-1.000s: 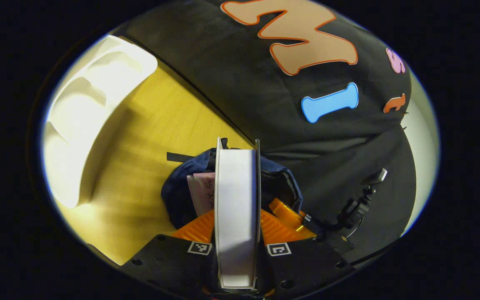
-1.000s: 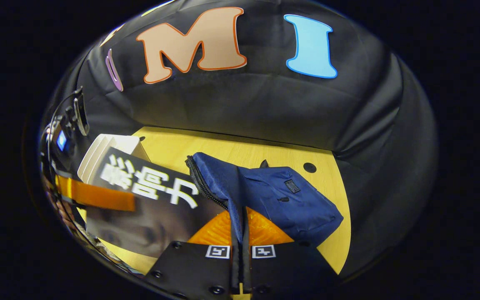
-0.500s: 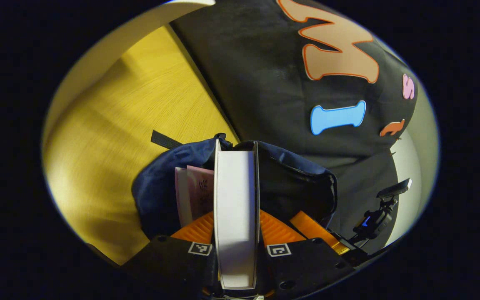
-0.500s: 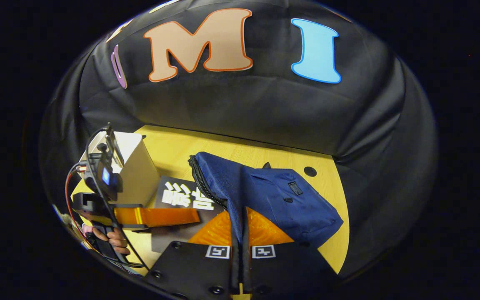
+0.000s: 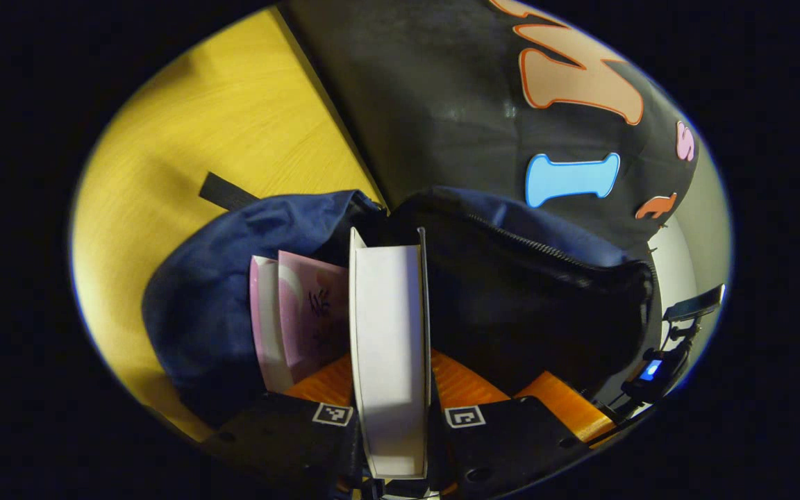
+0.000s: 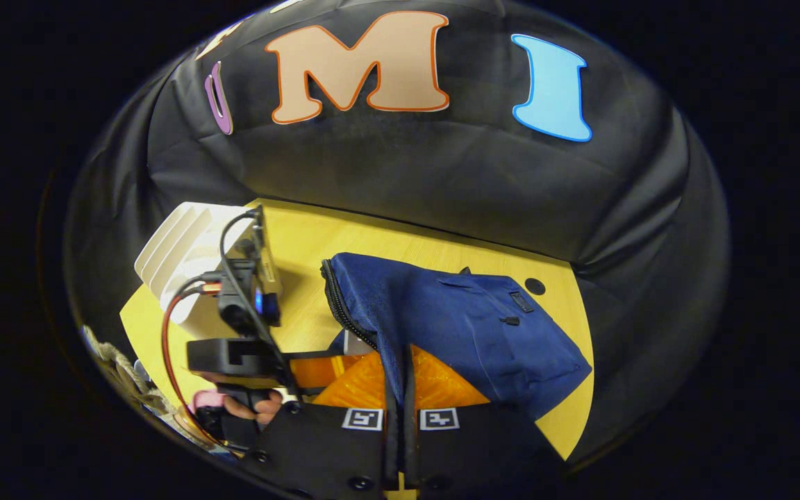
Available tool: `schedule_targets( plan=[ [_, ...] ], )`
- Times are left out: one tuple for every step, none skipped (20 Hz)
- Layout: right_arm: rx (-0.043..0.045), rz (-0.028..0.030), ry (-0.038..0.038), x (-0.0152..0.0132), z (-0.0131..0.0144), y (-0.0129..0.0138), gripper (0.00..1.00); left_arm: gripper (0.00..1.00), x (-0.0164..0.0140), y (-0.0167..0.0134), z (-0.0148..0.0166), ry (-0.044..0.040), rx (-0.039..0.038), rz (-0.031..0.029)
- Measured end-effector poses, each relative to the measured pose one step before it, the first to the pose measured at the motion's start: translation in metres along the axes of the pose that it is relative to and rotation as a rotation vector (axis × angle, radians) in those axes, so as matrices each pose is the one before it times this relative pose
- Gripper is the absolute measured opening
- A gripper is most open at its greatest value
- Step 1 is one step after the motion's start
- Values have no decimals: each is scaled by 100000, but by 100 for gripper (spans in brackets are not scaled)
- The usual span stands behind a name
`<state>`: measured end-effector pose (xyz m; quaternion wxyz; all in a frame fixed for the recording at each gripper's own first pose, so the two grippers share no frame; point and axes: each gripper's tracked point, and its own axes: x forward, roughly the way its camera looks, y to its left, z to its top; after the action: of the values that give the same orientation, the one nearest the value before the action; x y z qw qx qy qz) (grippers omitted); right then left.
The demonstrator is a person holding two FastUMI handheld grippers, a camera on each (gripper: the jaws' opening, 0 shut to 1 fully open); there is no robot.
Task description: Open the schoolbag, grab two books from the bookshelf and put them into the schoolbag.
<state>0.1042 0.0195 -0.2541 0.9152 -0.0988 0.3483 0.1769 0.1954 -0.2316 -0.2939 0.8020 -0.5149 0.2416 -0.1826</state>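
Schoolbag of navy blue fabric (image 6: 469, 333) lies unzipped on the yellow wooden table (image 5: 164, 160), its near flap pinched up by the right gripper (image 6: 400, 417). Over the last second the left gripper (image 5: 389, 389), clamping a thick white-edged book (image 5: 387, 333), has sunk into the mouth beside a pink book (image 5: 303, 312); only release remains.

schoolbag (image 6: 469, 326): matt navy woven cloth, black toothed zip along its edge
held book (image 5: 389, 347): plain matt white paper
pink book (image 5: 303, 312): smooth, slightly glossy cover
table (image 5: 185, 139): smooth pale wood grain
bookshelf (image 6: 181, 250): smooth white plastic
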Motion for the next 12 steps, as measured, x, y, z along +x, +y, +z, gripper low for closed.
schedule_targets(
  plan=[
    [-303,166,1022,122,-287,121,5,34,344,137,32,158,-475,-49],
    [-669,-68,797,169,-370,132,5,34,445,248,226,-56,59,95],
    [-784,-424,333,109,-140,3,6,35,335,296,204,-362,-419,568],
    [-280,-559,28,-19,-3,-177,5,37,306,280,-1,98,248,915],
    [418,-372,-510,-104,121,-229,5,39,-63,126,73,-467,-709,998],
    [985,-426,-579,46,179,-206,6,41,-77,-26,-377,7,397,1573],
    [1104,-467,-420,-73,131,-310,6,38,-558,-80,-245,979,2284,1197],
    [863,-423,-510,-139,-5,-150,5,55,-349,-117,-172,437,2935,1377],
    [753,-321,-961,-169,241,-241,6,67,-475,-68,73,-176,2868,2063],
    [873,-142,-1045,-25,255,-123,7,68,-756,23,-182,562,2362,3041],
    [1151,-342,-1153,-229,325,-285,7,76,-1001,113,-30,-42,2004,2867],
    [1004,362,-126,142,-91,-85,10,86,-1257,486,62,-1101,2608,4655]
  ],
)
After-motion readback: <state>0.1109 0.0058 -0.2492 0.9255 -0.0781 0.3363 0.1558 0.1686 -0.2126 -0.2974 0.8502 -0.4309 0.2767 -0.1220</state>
